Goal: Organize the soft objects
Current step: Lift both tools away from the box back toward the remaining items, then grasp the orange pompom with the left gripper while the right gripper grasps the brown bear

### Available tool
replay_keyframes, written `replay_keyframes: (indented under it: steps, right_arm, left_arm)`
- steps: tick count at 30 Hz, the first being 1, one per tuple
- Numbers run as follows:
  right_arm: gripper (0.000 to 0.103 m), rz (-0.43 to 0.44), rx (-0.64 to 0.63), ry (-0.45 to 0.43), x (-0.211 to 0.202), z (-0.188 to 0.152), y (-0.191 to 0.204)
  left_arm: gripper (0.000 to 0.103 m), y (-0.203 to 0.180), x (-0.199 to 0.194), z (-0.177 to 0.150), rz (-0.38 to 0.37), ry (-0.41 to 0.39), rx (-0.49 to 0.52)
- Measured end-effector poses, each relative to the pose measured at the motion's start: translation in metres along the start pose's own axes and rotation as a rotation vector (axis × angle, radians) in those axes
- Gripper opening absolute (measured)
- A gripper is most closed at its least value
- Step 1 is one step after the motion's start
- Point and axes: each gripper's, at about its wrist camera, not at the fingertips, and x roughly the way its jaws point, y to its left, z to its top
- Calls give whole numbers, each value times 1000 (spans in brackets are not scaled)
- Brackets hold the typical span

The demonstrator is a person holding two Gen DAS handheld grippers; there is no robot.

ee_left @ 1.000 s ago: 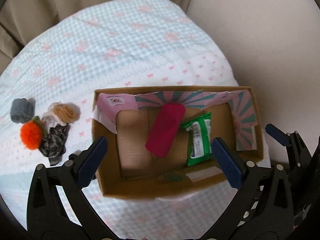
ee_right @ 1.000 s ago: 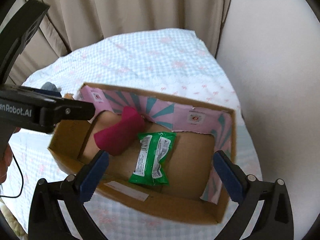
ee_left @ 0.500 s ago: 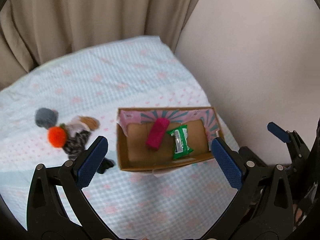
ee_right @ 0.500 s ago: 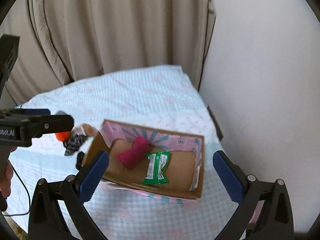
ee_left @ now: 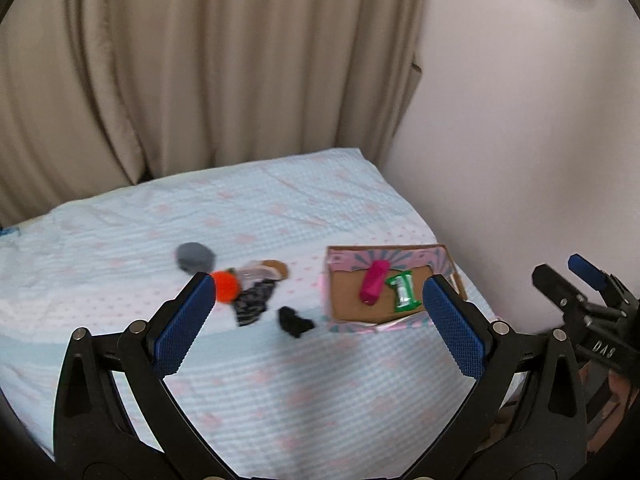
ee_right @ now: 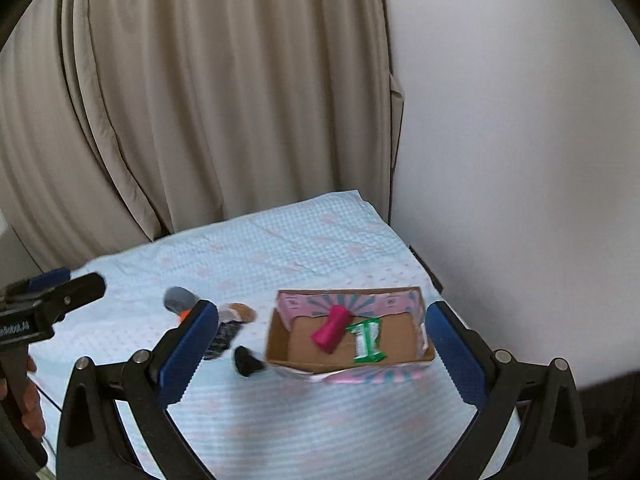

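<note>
A cardboard box point(ee_left: 450, 255) point(ee_right: 276, 344) sits on the bed at the right, holding a magenta roll point(ee_left: 374, 282) point(ee_right: 331, 328) and a green packet point(ee_left: 405, 291) point(ee_right: 366, 339). Left of it lie loose soft items: a grey ball point(ee_left: 194, 257) point(ee_right: 179, 298), an orange pompom point(ee_left: 226, 286), a patterned cloth point(ee_left: 254, 302) point(ee_right: 224, 338), a tan piece point(ee_left: 276, 268) point(ee_right: 240, 312) and a black piece point(ee_left: 295, 322) point(ee_right: 247, 361). My left gripper point(ee_left: 318, 330) is open and empty, well back from the bed. My right gripper point(ee_right: 320, 354) is open and empty, also held back.
The bed point(ee_left: 280, 380) has a light blue checked cover. Beige curtains point(ee_left: 200, 80) hang behind it. A pale wall point(ee_left: 520, 120) runs along the right side. The other gripper shows at each view's edge point(ee_left: 588, 292) point(ee_right: 48, 300).
Both grippers have pulled far back and up from the box; the box and soft items now look small and distant. Nothing on the bed has moved.
</note>
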Motion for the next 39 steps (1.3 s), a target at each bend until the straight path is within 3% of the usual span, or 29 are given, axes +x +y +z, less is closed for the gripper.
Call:
replay_keyframes:
  steps: [10, 18, 29, 39]
  right_arm:
    - [103, -31, 33, -33, -32, -28, 80]
    - [103, -34, 76, -40, -17, -48, 132]
    - [103, 46, 49, 8, 80, -57, 185]
    - [103, 98, -38, 92, 217, -67, 205]
  left_arm:
    - [103, 105, -46, -25, -22, -19, -40]
    - [103, 154, -26, -31, -53, 9, -5]
    - [103, 204, 73, -35, -81, 69, -2]
    - [103, 223, 215, -51, -106, 126, 28]
